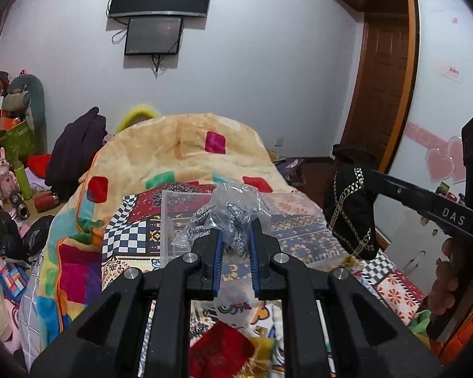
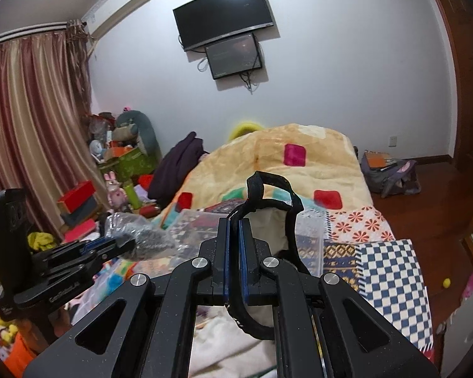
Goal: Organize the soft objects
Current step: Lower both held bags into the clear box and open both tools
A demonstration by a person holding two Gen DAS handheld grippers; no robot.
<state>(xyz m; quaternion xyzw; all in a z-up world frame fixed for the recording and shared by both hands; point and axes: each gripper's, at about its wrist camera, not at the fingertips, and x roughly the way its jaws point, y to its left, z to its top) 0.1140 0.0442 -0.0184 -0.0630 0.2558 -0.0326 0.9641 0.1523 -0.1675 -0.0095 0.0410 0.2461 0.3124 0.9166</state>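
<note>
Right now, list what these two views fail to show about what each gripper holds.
- Clear plastic bag: its black-and-white contents are unidentifiable; crinkled plastic and the left gripper cover them.
- Black pouch: its lower part in the right wrist view is hidden behind the right gripper.

At frame centre, the left claw (image 1: 235,245) is pinching a clear plastic bag (image 1: 227,211); at right, the right claw (image 1: 359,173) is gripping a black gold-patterned pouch (image 1: 350,217).

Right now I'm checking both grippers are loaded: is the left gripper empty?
No, the left gripper is closed on a clear plastic bag of black-and-white patterned fabric.
</note>
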